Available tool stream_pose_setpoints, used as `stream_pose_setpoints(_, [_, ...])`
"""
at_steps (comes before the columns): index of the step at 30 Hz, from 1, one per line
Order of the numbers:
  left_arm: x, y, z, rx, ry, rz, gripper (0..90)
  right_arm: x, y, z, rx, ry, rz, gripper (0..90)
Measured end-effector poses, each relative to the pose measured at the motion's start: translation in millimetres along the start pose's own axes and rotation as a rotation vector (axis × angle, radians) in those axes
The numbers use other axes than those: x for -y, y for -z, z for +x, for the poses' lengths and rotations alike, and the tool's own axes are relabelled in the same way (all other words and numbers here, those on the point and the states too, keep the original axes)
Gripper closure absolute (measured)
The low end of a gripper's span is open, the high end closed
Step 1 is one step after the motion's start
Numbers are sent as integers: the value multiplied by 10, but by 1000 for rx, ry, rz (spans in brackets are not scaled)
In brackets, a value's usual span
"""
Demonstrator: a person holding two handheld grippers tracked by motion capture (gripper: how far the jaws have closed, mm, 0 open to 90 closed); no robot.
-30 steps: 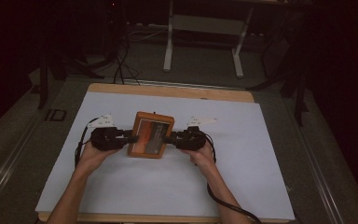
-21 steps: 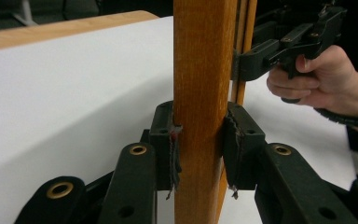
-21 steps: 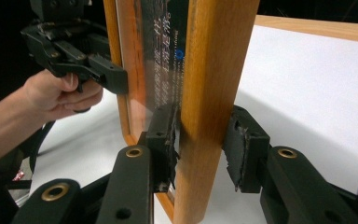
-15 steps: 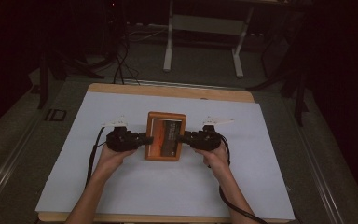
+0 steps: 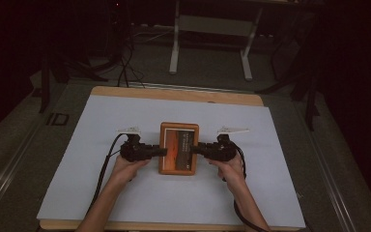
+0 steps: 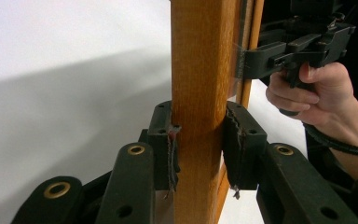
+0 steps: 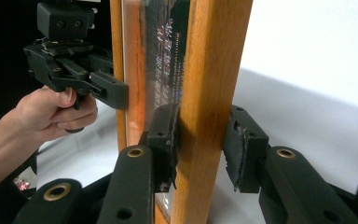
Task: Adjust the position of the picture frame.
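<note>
Table (image 5: 101, 193), white-covered: near edge cut off by the frame. Wooden picture frame (image 5: 178, 148), mid-table, between both grippers; whether it rests on the sheet or is lifted cannot be told; its picture is dark, print illegible. Left gripper (image 5: 160, 152), hand behind it, forearm entering from the near edge: jaws clamped on the frame's left rail. Right gripper (image 5: 196, 149), mirrored pose: jaws clamped on the right rail.

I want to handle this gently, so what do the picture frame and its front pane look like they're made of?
The picture frame looks like wood with an orange-brown stain: faint grain and a satin sheen show on the rail between the left tool pads. Its front pane seems to be clear glass or acrylic, judging by reflections over the print; which one is unclear.
</note>
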State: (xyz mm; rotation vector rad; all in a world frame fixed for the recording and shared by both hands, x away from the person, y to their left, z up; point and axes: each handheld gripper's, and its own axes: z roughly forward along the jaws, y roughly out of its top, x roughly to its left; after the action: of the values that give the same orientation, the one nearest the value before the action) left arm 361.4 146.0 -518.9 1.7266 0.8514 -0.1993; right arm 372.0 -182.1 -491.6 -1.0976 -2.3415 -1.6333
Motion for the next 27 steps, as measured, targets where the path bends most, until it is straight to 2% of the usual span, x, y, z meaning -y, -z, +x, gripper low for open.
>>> stream_pose_setpoints(6, [36, -109, 21, -7, 42, 40, 665, 54, 32, -52, 13, -43, 40, 659])
stream_pose_setpoints(13, [52, -141, 45, -29, 71, 31, 656, 79, -3, -139, 4, -87, 51, 657])
stream_pose_setpoints(17, [48, -152, 15, -80, 64, 33, 637, 76, -39, -168, 8, -113, 47, 649])
stream_pose_setpoints(22, [38, -152, -2, -169, 57, 32, 625, 93, -79, -223, 25, -166, 52, 632])
stream_pose_setpoints(25, [43, -162, 25, -176, 76, 31, 627, 111, -114, -271, 32, -206, 53, 624])
stream_pose_setpoints(27, [51, -164, 41, -176, 89, 29, 625, 104, -130, -283, 38, -215, 59, 619])
